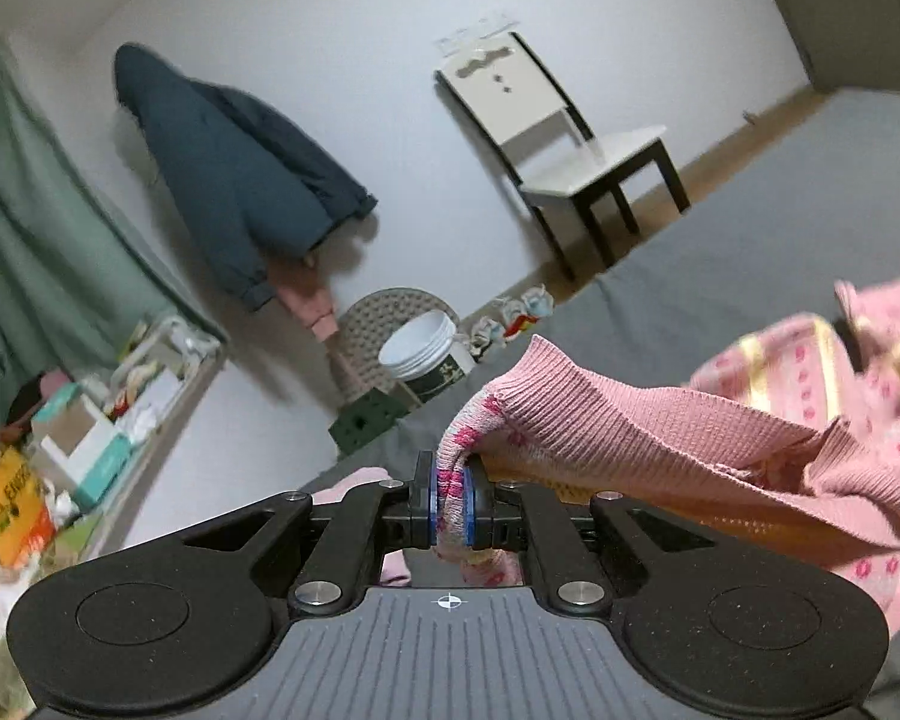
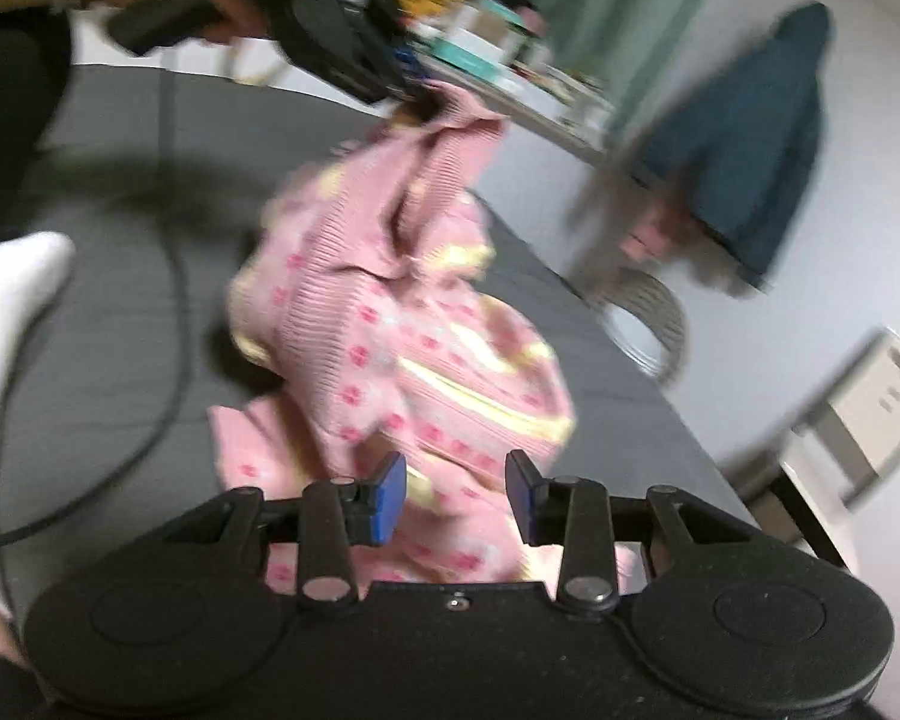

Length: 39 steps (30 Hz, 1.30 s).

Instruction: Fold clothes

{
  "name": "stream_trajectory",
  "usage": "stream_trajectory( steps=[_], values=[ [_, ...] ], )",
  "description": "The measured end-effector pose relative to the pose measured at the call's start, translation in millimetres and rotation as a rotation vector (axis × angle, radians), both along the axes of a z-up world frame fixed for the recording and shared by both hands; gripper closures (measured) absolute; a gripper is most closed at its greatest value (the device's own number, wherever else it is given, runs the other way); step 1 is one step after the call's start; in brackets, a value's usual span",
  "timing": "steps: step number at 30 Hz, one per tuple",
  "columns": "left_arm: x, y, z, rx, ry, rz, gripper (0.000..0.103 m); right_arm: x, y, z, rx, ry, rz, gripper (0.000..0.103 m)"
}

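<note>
Blue pads of my left gripper [image 1: 452,501] were clamped on the ribbed cuff edge of the pink knit sweater [image 1: 660,420], lifting it above the grey bed [image 1: 750,192]. My right gripper [image 2: 455,495] hung just over the sweater's lower bunched part, fingers apart and holding nothing. Beyond the sweater, a dark jacket [image 1: 234,174] hung on the wall, with a white chair [image 1: 570,138] beside the bed.
</note>
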State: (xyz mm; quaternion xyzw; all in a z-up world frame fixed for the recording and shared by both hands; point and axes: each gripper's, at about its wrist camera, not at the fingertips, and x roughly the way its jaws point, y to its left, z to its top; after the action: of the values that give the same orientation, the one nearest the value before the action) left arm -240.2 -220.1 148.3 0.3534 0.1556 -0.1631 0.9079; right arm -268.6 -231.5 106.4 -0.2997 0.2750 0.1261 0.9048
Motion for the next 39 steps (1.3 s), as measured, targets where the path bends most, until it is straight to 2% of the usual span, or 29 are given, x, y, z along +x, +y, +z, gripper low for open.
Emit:
stream_trajectory(
  steps=[2,6,7,8,9,11,13,16,18,19,20,22,23,25,26,28,29,32,34,36,37,38,39],
  values=[
    [4.5,5.9,-1.1,-0.017,-0.005,0.005,0.096,4.2,9.5,-9.6,-0.044,0.018,0.045,0.066],
    [18.7,42.9,11.7,-0.206,0.014,0.067,0.096,7.9,31.5,-40.2,-0.202,0.024,0.067,0.065],
    [23.0,54.1,8.5,-0.23,0.016,0.079,0.096,10.4,33.6,-47.8,-0.243,0.016,0.049,0.071],
    [27.4,65.3,5.2,-0.254,0.019,0.09,0.096,13.7,32.2,-49.7,-0.242,0.017,0.028,0.081],
    [32.0,75.7,1.9,-0.278,0.022,0.101,0.096,17.3,29.6,-49.9,-0.229,0.02,0.006,0.096],
    [42.0,91.5,-4.4,-0.331,0.031,0.119,0.096,22.6,16.9,-34.7,-0.084,0.022,-0.049,0.096],
    [46.9,100.3,-6.4,-0.377,0.028,0.127,0.096,21.2,-1.4,-10.2,0.11,0.008,-0.093,0.097],
    [46.4,106.0,-8.0,-0.381,0.006,0.121,0.096,9.3,-37.6,27.1,0.44,-0.044,-0.159,0.097],
    [44.4,107.2,-6.5,-0.388,0.007,0.112,0.096,9.1,-63.7,40.2,0.565,-0.058,-0.253,0.097],
    [43.8,107.4,-7.0,-0.389,0.011,0.109,0.096,14.5,-74.6,40.2,0.572,-0.052,-0.34,0.097],
    [44.2,106.3,-8.6,-0.385,0.019,0.106,0.096,21.6,-84.9,38.1,0.561,-0.044,-0.44,0.097],
    [46.5,100.9,-11.1,-0.368,0.046,0.091,0.096,43.4,-98.6,20.1,0.521,0.041,-0.619,0.09],
    [47.9,97.0,-12.2,-0.354,0.055,0.083,0.096,49.8,-101.4,10.5,0.501,0.076,-0.662,0.089],
    [49.8,91.2,-14.9,-0.327,0.063,0.074,0.096,48.3,-94.0,6.3,0.472,0.08,-0.648,0.087],
    [50.8,89.5,-14.8,-0.321,0.064,0.075,0.096,43.0,-84.9,9.8,0.439,0.054,-0.613,0.085],
    [55.0,90.0,-14.9,-0.331,0.073,0.082,0.096,29.2,-61.3,19.3,0.35,-0.019,-0.519,0.071],
    [57.5,91.2,-15.2,-0.341,0.079,0.088,0.096,19.3,-44.5,22.7,0.291,-0.06,-0.439,0.07],
    [62.8,92.9,-17.5,-0.354,0.096,0.101,0.096,-0.1,2.6,16.9,0.164,-0.033,-0.133,0.07],
    [65.7,92.8,-19.2,-0.36,0.098,0.103,0.096,-5.6,37.2,-5.0,-0.015,0.005,-0.012,0.066],
    [67.1,92.5,-20.4,-0.359,0.098,0.102,0.096,-3.9,63.7,-39.9,-0.283,0.01,0.008,0.067],
    [67.6,92.4,-21.0,-0.358,0.099,0.101,0.096,-1.9,69.2,-53.8,-0.376,0.009,0.01,0.069],
    [68.1,92.7,-22.0,-0.357,0.101,0.101,0.096,2.7,67.6,-59.2,-0.4,0.019,0.004,0.078],
    [68.5,93.1,-23.0,-0.358,0.104,0.102,0.096,6.8,62.6,-56.0,-0.355,0.043,-0.007,0.098]
  ],
)
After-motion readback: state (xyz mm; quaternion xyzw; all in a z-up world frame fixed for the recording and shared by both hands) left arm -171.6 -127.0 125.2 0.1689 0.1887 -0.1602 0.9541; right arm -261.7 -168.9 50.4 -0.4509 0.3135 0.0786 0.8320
